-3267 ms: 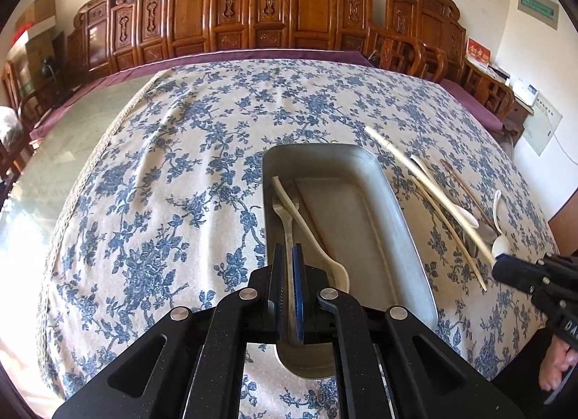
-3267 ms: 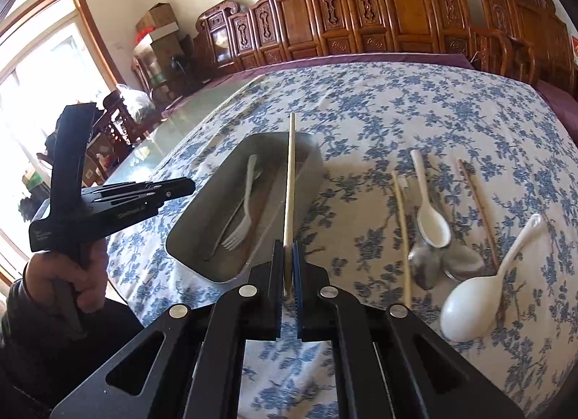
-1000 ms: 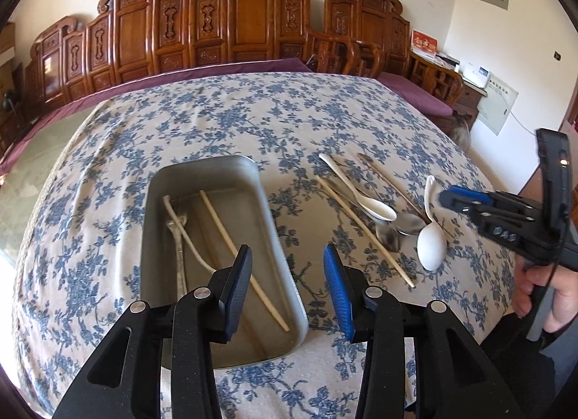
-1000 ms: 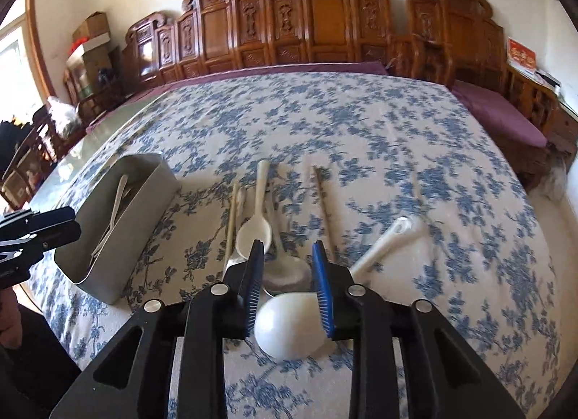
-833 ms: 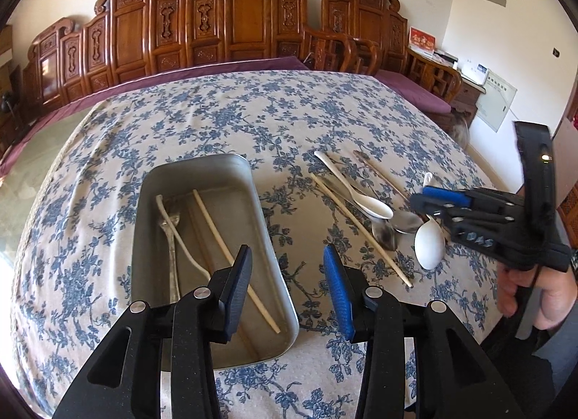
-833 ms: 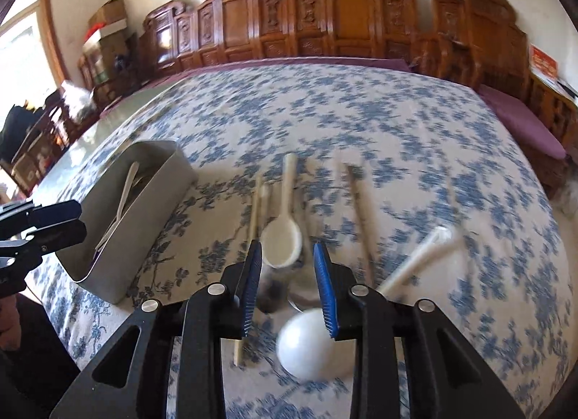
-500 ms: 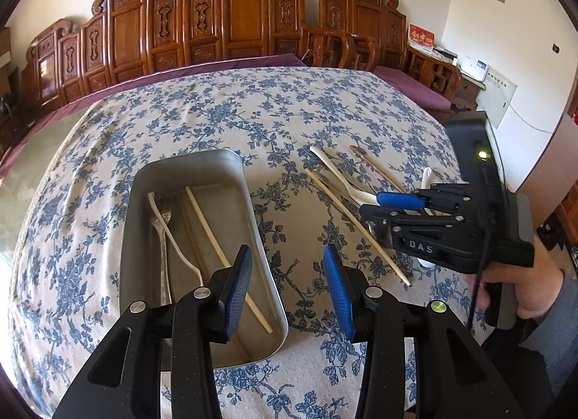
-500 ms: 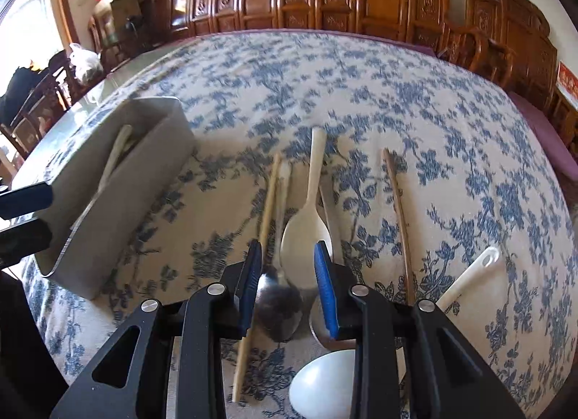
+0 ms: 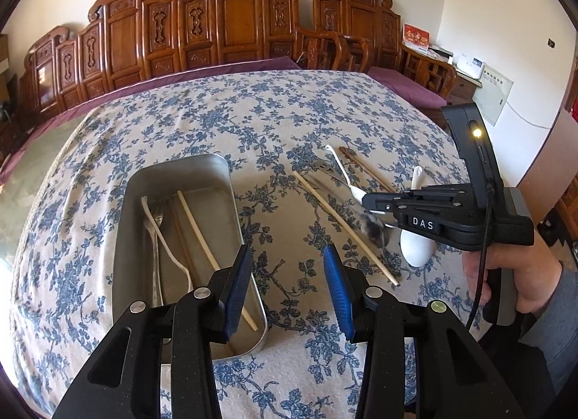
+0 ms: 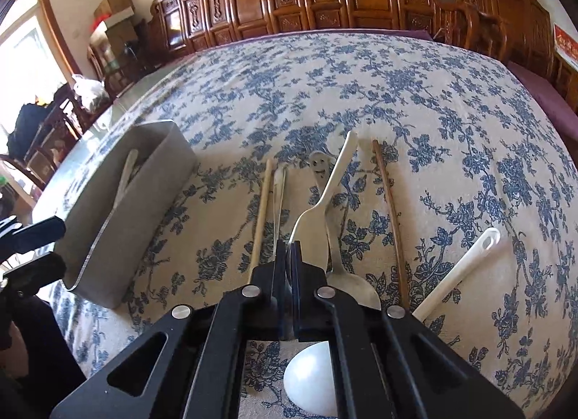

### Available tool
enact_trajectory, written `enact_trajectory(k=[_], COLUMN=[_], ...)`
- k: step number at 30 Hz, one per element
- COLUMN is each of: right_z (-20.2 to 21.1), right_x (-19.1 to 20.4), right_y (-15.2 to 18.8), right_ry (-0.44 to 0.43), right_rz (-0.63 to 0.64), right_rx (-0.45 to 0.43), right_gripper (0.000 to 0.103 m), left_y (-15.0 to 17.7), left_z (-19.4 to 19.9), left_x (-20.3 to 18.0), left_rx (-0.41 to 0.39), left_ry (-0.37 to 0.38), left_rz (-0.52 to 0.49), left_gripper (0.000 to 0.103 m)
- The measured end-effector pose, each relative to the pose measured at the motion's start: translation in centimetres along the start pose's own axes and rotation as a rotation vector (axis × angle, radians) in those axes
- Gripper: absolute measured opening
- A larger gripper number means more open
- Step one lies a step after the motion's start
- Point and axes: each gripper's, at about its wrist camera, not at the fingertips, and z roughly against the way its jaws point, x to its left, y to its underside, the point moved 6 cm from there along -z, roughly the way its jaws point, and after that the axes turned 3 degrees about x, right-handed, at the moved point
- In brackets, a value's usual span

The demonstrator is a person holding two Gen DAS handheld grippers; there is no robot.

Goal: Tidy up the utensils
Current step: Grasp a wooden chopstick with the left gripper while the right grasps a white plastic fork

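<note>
A metal tray [image 9: 224, 180] sits on the floral tablecloth and holds a fork, a white spoon and chopsticks. It also shows at the left of the right wrist view [image 10: 159, 173]. My left gripper [image 9: 287, 283] is open and empty, just right of the tray's near end. My right gripper [image 10: 288, 256] is shut on the small white spoon [image 10: 336, 180], gripping its bowl; it shows in the left wrist view [image 9: 366, 202]. Beside it lie a light chopstick [image 10: 262, 209], a metal spoon [image 10: 346, 281], a dark chopstick [image 10: 390, 209] and a large white spoon [image 10: 458, 274].
Carved wooden chairs [image 9: 231, 21] line the far side of the table. The table's near edge runs just under both grippers. A window and cluttered chairs [image 10: 47, 122] stand at the left of the right wrist view.
My right gripper has moved down over the utensils and shut on the small white spoon's bowl. My left gripper has stayed open, drifting slightly.
</note>
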Motion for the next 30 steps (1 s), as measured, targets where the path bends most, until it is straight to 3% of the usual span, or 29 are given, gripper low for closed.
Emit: enact_trajectory(k=[6, 15, 22, 30], right_z=[2.1, 4.8, 5.6, 5.3], right_x=[0.0, -3.9, -7.5, -8.5], right_y=[-0.5, 0.0, 0.9, 1.1], right_ry=[-0.021, 0.025, 0.044, 0.038], right_rz=[0.016, -0.036, -0.123, -0.167], right_rx=[-0.062, -0.112, -0.122, -0.118], right_gripper=[0.003, 0.003, 0.003, 0.003], left_y=[-0.6, -1.7, -2.2, -2.8], left_z=[0.3, -0.6, -3.7, -8.4], left_x=[-0.7, -3.6, -6.0, -7.5], left_rx=[0.001, 0.029, 0.086, 0.134], left_ry=[-0.010, -0.006, 0.008, 0.019], left_rz=[0.001, -0.020, -0.030, -0.018], left_gripper=[0.039, 0.039, 0.039, 0.039])
